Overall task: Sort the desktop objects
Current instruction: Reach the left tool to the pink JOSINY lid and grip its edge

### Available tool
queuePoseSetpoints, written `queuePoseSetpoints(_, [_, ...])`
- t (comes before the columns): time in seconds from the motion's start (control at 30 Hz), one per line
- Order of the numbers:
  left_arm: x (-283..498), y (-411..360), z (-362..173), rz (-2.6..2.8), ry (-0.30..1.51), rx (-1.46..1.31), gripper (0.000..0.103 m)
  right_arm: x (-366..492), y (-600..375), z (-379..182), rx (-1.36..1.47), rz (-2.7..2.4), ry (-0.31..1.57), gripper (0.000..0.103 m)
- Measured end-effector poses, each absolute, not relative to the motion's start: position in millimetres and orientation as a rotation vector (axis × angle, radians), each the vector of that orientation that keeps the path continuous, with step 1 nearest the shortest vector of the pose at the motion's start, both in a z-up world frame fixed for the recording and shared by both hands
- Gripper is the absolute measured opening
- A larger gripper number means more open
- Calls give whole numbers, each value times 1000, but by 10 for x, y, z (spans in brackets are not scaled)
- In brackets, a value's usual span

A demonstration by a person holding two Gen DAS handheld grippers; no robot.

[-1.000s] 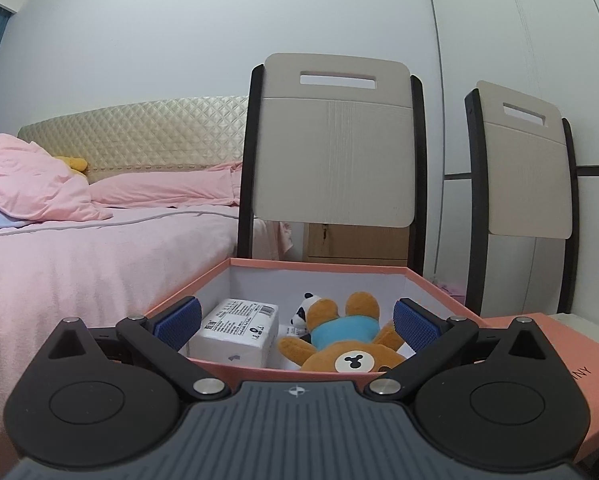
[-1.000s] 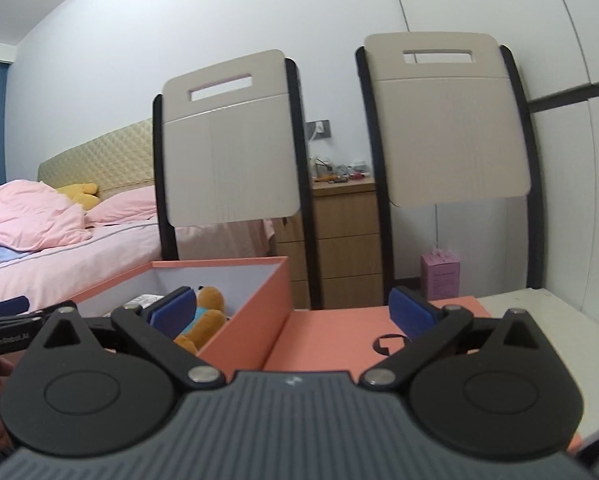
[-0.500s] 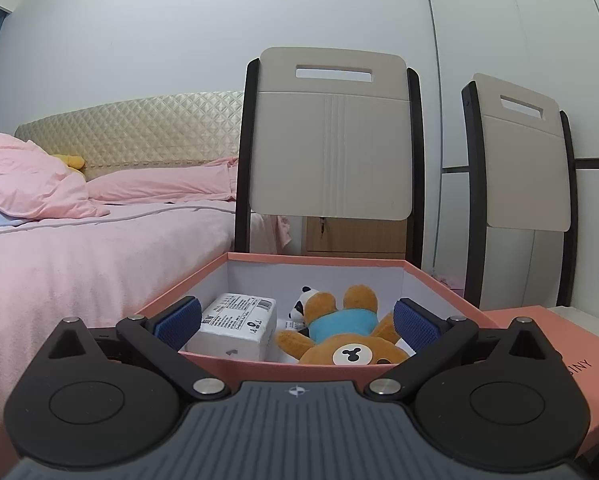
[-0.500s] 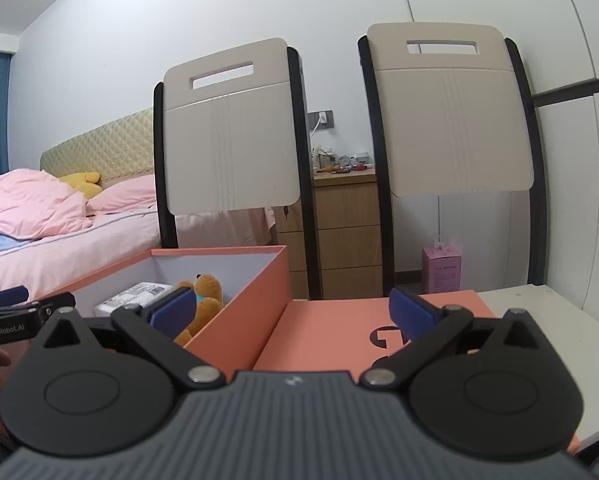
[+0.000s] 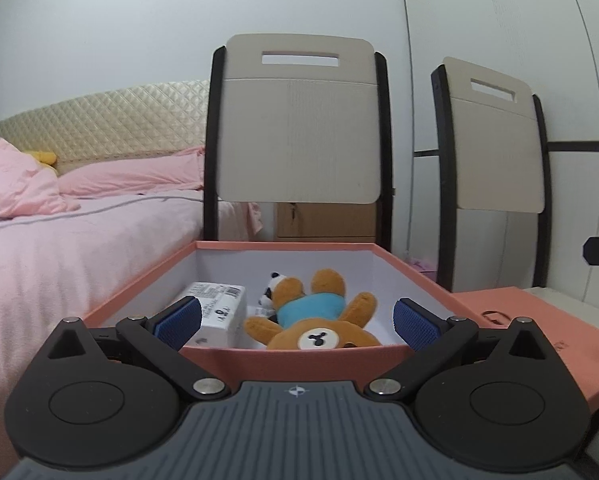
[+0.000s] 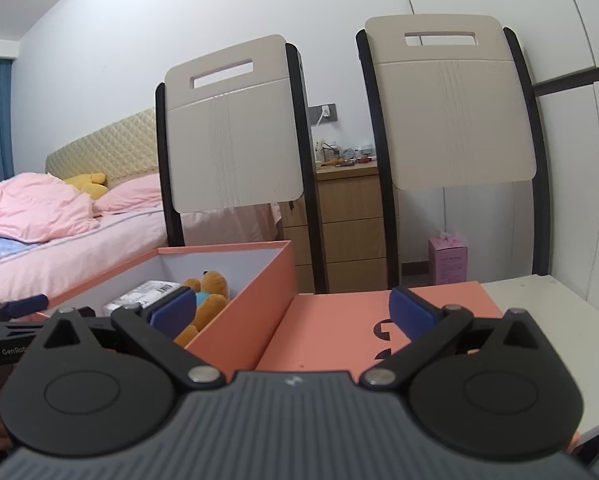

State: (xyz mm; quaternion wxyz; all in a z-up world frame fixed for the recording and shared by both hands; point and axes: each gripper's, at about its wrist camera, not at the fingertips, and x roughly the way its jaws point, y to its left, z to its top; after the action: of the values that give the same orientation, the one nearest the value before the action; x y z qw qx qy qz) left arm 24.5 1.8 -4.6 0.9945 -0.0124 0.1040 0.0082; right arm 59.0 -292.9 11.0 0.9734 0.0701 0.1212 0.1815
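Note:
An open salmon-pink box holds a brown teddy bear in a blue shirt, a small panda toy and a white carton with a barcode. My left gripper is open and empty, just in front of the box's near wall. My right gripper is open and empty, over the box's right corner and the flat pink lid beside it. The bear and the carton also show in the right wrist view.
Two folding chairs stand behind the table. A bed with pink bedding lies to the left. A wooden drawer unit and a small pink carton stand at the back. The white table edge runs at the right.
Both grippers have risen and tilted slightly, so more of the box's inside shows. Both stay open and empty. The objects in the box have not moved.

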Motion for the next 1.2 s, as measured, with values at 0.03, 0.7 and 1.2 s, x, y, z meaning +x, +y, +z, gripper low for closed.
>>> queuePoseSetpoints(0.03, [226,16,-24,-5,216,-45,103,583,-2947,117,148,372,243,103])
queuePoseSetpoints(0.7, [521,153,-474,-594,660,-721,103,366,-3300,153,172,282,232,103])
queuePoseSetpoints(1.2, [1170,130,-1562,-588,965,-1170,95,394,-3765,-7,272,267,356,103])
